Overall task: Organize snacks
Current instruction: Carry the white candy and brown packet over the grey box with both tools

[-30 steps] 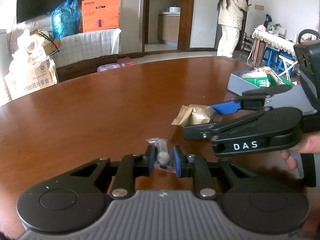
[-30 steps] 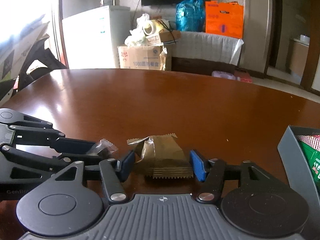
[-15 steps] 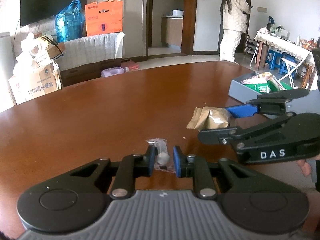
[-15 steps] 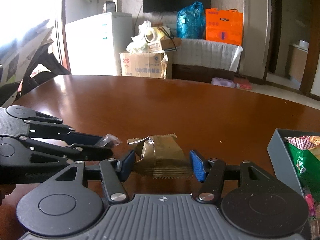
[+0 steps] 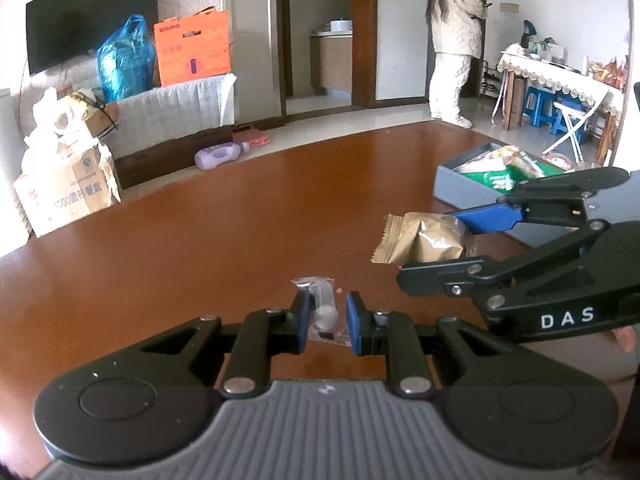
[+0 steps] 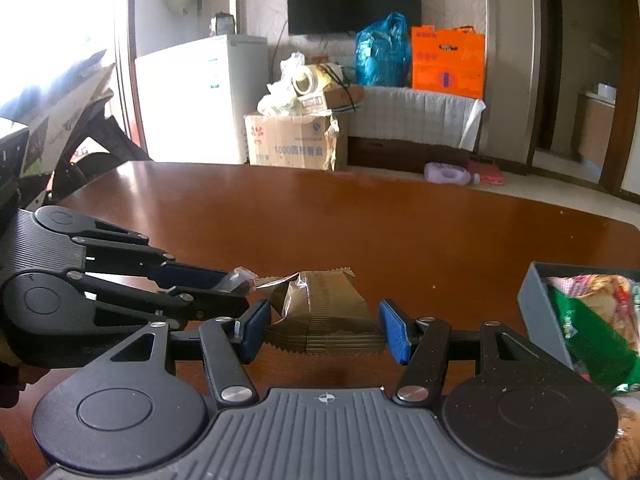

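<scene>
In the left wrist view my left gripper (image 5: 327,322) is shut on a small clear-wrapped snack (image 5: 323,313) and holds it just above the brown table. My right gripper (image 6: 325,330) is shut on a gold-wrapped snack (image 6: 325,312), which also shows in the left wrist view (image 5: 424,240). Both packets are off the table surface. The grey box (image 5: 456,182) with several snack packs sits at the right; it also shows in the right wrist view (image 6: 538,304).
The round brown table (image 5: 200,240) spreads ahead. A cardboard box (image 6: 292,142), a fridge (image 6: 200,96) and bags stand beyond the table's far edge. A person in white (image 5: 456,40) stands by a doorway.
Both grippers have risen with their snacks. The right gripper and gold snack have shifted right, nearer the grey box.
</scene>
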`<state>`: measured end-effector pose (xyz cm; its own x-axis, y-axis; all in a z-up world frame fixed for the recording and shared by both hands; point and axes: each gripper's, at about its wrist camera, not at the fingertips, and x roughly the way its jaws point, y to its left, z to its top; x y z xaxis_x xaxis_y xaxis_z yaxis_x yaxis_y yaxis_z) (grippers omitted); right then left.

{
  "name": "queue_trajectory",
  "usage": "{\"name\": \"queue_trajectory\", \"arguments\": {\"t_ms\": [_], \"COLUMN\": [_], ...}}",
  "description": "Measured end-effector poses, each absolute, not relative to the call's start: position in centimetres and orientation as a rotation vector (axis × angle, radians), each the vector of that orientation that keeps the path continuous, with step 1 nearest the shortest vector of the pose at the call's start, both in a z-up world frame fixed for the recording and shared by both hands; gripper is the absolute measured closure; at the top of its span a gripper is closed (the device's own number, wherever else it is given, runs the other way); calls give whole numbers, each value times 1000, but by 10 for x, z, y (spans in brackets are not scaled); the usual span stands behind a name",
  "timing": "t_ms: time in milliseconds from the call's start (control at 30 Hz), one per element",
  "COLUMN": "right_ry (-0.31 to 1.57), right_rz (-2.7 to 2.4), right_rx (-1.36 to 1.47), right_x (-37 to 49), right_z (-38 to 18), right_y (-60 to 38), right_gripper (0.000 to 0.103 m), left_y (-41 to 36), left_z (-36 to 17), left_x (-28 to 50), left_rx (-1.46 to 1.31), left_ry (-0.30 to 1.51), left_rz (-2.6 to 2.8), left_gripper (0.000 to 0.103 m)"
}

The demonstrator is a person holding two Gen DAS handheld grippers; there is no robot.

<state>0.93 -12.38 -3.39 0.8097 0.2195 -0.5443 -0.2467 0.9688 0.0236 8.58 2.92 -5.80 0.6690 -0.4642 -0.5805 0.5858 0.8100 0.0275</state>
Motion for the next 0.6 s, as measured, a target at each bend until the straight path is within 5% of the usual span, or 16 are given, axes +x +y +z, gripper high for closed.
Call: {"name": "queue_trajectory", "arguments": {"t_ms": [600], "right_ry": [505], "right_rz": [-31], "right_rx": [114], "right_x": [-74], "right_z": [-4], "right_y": [-248], "right_gripper": [44], "left_y": [-111], "left_z": [-26], "left_x": [35], "left_rx": [209], "left_ry": [515], "left_rz": [-794], "left_gripper": [86]}}
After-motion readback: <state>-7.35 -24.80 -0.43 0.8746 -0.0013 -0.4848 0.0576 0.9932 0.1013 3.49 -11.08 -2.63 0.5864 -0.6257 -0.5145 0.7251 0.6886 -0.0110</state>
